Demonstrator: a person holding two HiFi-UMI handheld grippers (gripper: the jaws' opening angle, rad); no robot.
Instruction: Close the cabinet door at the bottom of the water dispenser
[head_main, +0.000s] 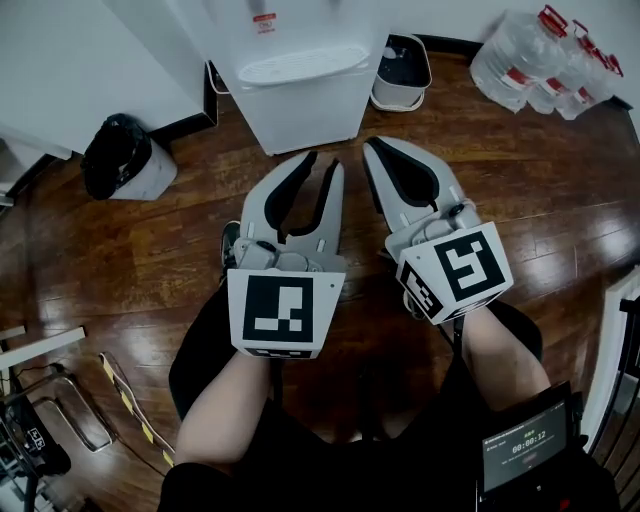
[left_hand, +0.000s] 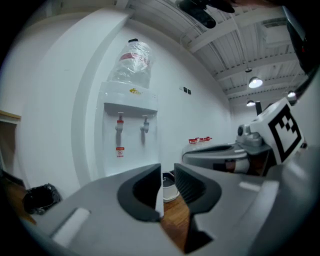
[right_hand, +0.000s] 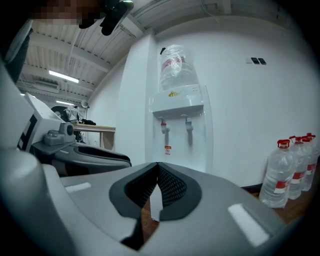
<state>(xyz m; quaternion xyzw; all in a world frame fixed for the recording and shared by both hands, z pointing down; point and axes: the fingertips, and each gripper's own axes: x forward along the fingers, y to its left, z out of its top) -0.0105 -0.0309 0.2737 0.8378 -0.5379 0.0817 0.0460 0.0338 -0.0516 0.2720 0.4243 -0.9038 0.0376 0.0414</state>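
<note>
The white water dispenser (head_main: 300, 80) stands against the wall ahead of me, with a water bottle (right_hand: 176, 65) on top and two taps. In the head view its lower front (head_main: 305, 120) looks flat and flush; no door stands out from it. Both grippers are held side by side in the air in front of it, pointing at it and touching nothing. My left gripper (head_main: 324, 162) has its jaws a little apart with nothing between them (left_hand: 167, 172). My right gripper (head_main: 368, 145) is shut and empty (right_hand: 157, 167).
A white bucket (head_main: 402, 72) sits on the wood floor right of the dispenser, and several water bottles (head_main: 545, 60) lie further right. A black-bagged bin (head_main: 125, 158) stands to the left. A small screen (head_main: 525, 445) is at the lower right.
</note>
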